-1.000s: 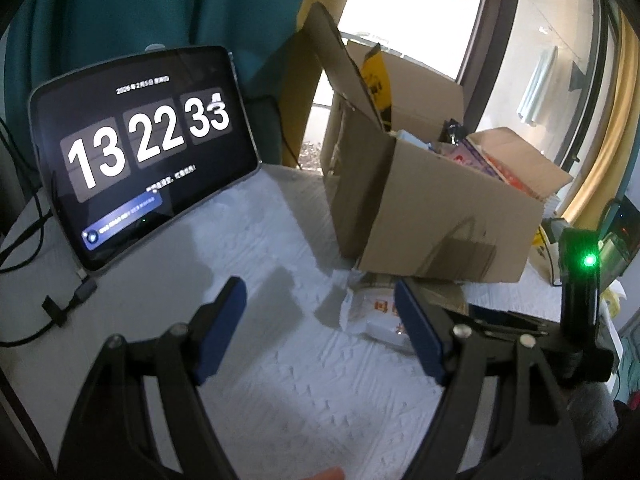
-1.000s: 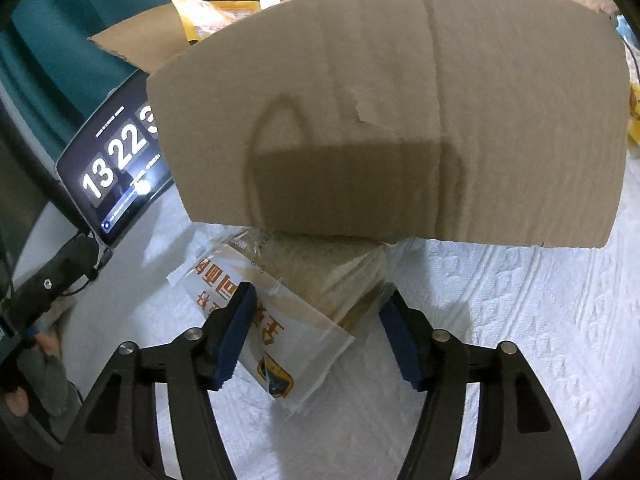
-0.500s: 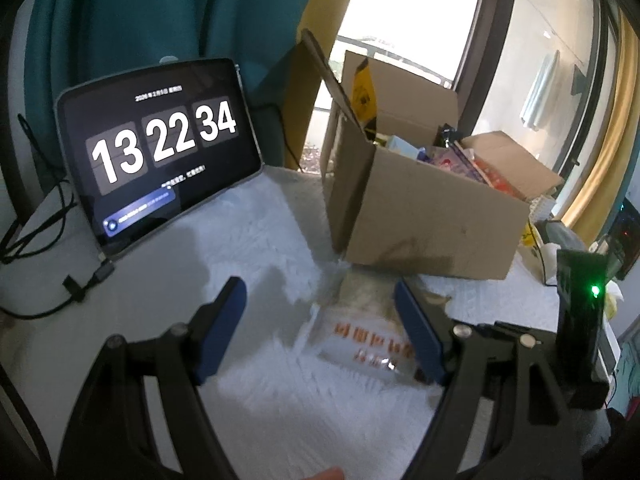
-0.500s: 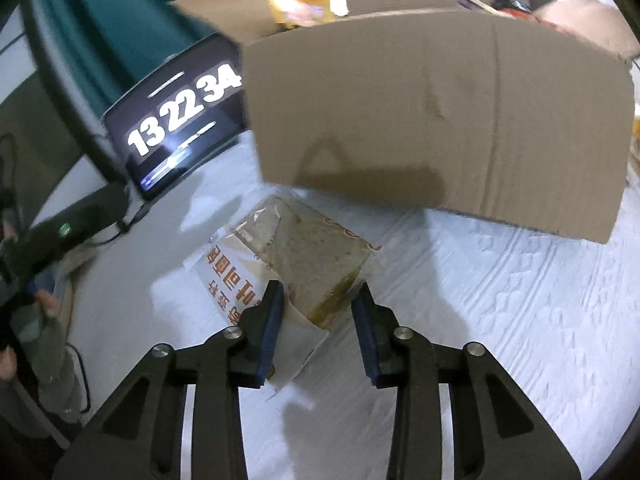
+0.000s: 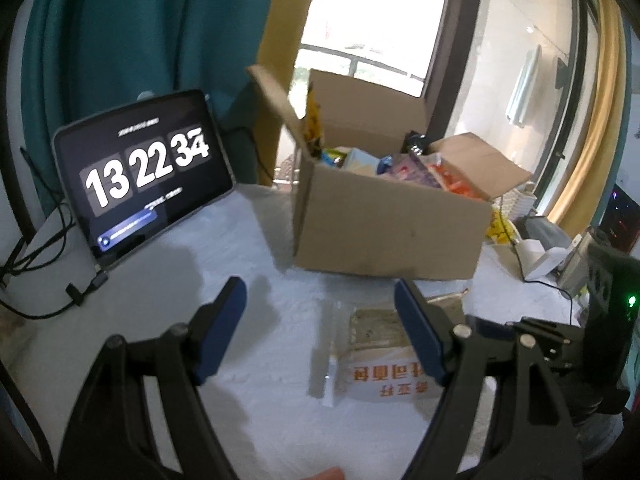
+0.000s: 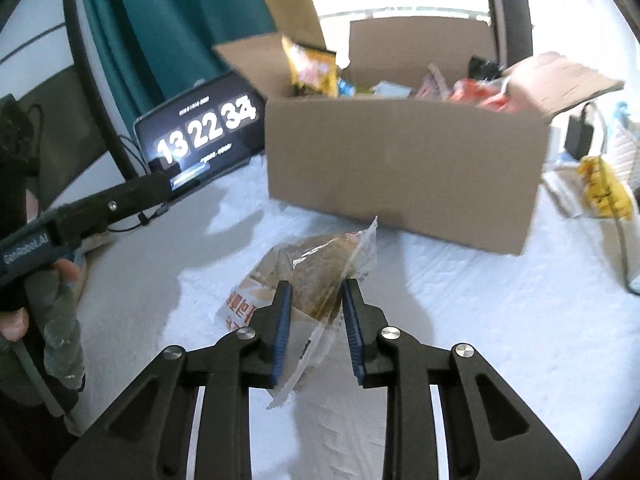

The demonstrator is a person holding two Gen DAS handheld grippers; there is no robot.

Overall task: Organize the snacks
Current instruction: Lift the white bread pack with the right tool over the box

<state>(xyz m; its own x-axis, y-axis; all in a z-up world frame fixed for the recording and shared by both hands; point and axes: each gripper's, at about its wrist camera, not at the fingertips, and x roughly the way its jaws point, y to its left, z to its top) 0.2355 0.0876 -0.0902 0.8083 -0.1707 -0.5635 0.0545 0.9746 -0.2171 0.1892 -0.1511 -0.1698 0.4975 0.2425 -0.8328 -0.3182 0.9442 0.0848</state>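
Box: at 12 o'clock from right tool, open-topped.
Right tool: just closing, clamped on sandwich pack.
Left tool: wide, empty.

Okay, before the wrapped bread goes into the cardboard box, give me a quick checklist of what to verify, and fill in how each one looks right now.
1. Right gripper shut on the bread packet; its jaws have just been closing: ok.
2. Grip centred on the packet: not ok, the wrapper end hangs loose below.
3. Cardboard box flaps open: ok.
4. Room inside among the snacks: cannot tell.
5. Left gripper open, empty, clear of the box: ok.
6. Tablet out of the path: ok.
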